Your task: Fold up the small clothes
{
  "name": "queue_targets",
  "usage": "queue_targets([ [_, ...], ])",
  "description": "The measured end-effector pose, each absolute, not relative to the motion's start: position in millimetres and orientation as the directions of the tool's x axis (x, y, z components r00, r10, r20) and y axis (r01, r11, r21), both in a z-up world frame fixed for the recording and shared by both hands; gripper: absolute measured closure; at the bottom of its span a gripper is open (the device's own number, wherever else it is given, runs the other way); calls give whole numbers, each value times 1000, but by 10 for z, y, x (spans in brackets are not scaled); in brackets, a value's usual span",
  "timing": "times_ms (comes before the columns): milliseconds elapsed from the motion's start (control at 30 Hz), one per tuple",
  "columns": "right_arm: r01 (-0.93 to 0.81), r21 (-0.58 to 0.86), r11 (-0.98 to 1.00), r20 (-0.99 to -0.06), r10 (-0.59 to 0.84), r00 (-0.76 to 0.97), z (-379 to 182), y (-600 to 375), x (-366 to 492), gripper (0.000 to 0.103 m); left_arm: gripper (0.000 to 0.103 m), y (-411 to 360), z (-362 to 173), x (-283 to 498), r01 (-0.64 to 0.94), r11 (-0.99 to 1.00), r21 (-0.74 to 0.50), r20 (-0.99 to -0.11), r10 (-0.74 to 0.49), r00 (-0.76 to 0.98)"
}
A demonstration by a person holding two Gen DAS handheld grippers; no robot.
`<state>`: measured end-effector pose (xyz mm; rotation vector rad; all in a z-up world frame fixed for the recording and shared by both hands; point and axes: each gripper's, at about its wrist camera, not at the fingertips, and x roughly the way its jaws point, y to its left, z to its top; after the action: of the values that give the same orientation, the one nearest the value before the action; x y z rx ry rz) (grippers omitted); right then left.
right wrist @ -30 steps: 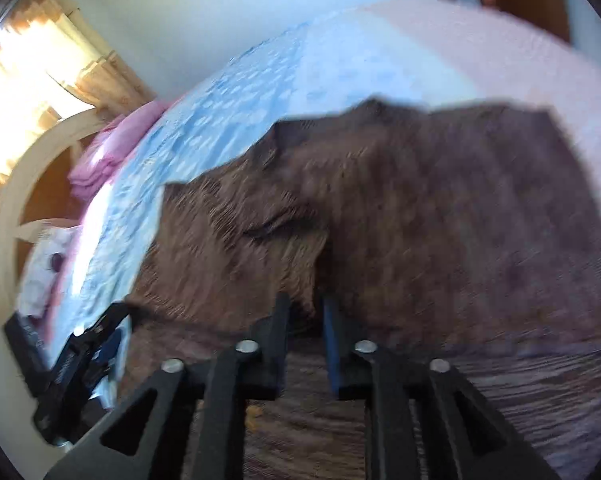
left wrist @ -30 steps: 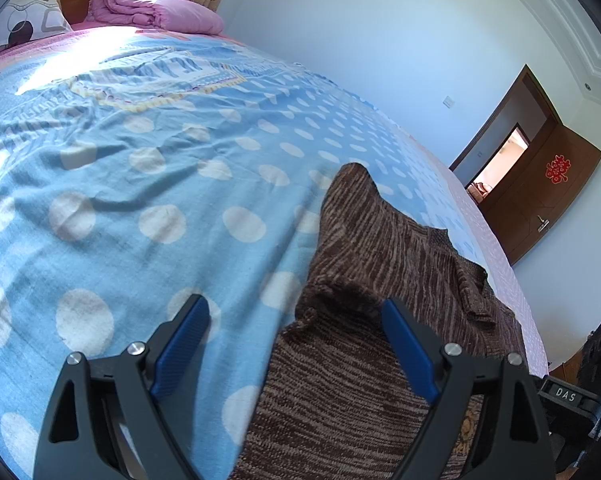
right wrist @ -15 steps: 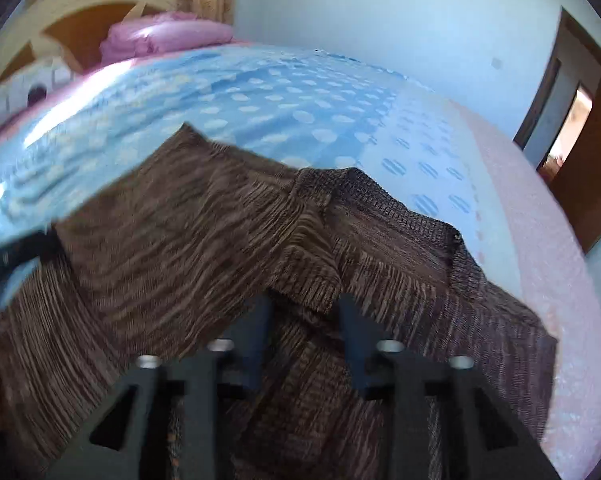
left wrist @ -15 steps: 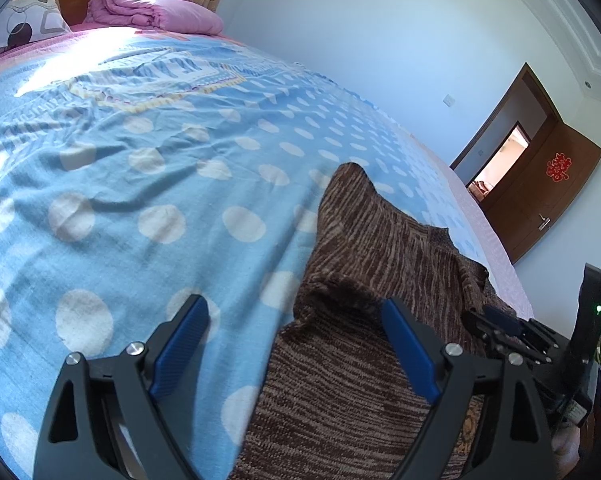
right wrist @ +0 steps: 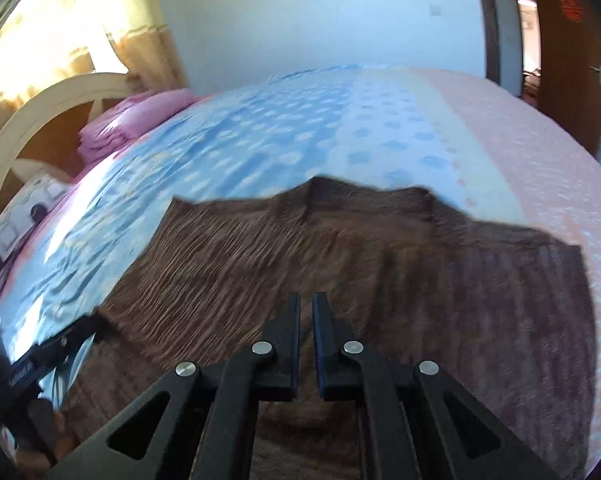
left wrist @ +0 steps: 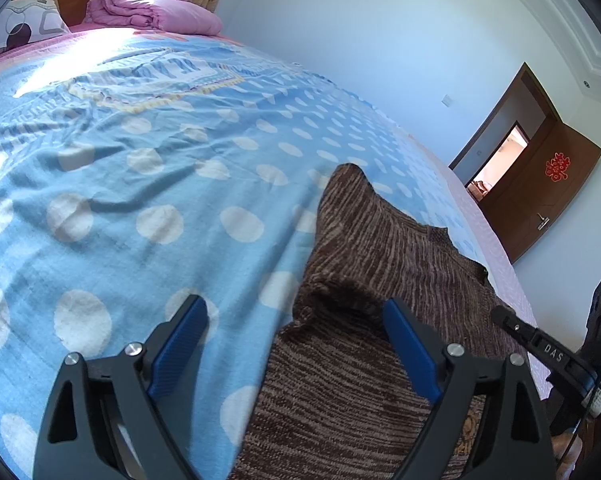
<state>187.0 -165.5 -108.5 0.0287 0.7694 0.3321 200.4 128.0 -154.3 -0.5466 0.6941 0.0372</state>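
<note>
Brown knitted sweater [left wrist: 384, 312] with fine light-and-dark streaks lies spread on the blue bed cover with white polka dots [left wrist: 148, 200], near the foot end of the bed, where a pink textured sheet [right wrist: 532, 152] borders the blue. In the left wrist view one sleeve or shoulder of the garment reaches up to a point on the blue cover, and a soft raised fold sits just ahead of the left gripper [left wrist: 296, 332]. That gripper hangs over the near edge of the knit with its blue-padded fingers [left wrist: 410, 350] spread wide, one over the bare cover and one over the knit, and nothing is caught between them. The right gripper [right wrist: 306, 312] points down over the middle of the garment; its black jaws have just been closing and now stand nearly together with only a thin slit between them. The right wrist view is blurred, and no fabric can be made out between the tips. From the left wrist view, the right gripper appears as a black bar at the right-hand edge of the sweater. A folded pink quilt [left wrist: 156, 12] and a patterned white pillow [left wrist: 24, 24] lie at the cream and wood headboard [right wrist: 40, 112], sunlit curtains [right wrist: 100, 40] hang behind it, and a dark wooden door [left wrist: 540, 196] with a red ornament stands open in the far wall.
</note>
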Motion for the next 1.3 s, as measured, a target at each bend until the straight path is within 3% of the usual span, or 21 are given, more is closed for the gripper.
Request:
queue_targets([
  [133,-280,150,948,-714,300,633,-1223,-1612,1887,97,10,1275,-1545,2008,-211,863,-458,-620,-140,772],
  [233,-206,96,974,-726,210,655,-1136,-1683,1828,97,10,1276,-1549,2014,-212,865,-455,-623,-139,770],
  [367,-260,44,965,-730,209,651,-1161,-1664,1549,97,10,1272,-1550,2025,-212,867,-450,-625,-136,769],
  [400,-261,24,965,-728,196,657,-1215,-1670,1485,94,10,1273,-1551,2023,-211,867,-451,-625,-138,769],
  [433,-247,6,969,-720,175,671,-1223,-1720,1438,76,9,1270,-1550,2022,-210,867,-452,-624,-140,768],
  [500,-165,5,986,-740,115,662,-1213,-1837,1402,58,8,1271,-1554,2030,-208,868,-450,-629,-143,765],
  [633,-93,136,986,-708,162,688,-900,-2148,1001,58,3,1278,-1555,2049,-171,872,-458,-632,-185,752],
  [833,-62,101,993,-608,111,786,-311,-2724,-104,58,3,1278,-1410,1757,-12,910,-415,-679,-301,670],
  [1100,-68,181,981,-683,175,710,-242,-3259,-1246,58,3,1353,-1141,578,289,914,-283,-673,-404,620],
  [1300,-75,180,981,-767,188,614,-664,-3138,-1634,58,3,1412,-1314,53,346,867,-358,-680,-496,540],
])
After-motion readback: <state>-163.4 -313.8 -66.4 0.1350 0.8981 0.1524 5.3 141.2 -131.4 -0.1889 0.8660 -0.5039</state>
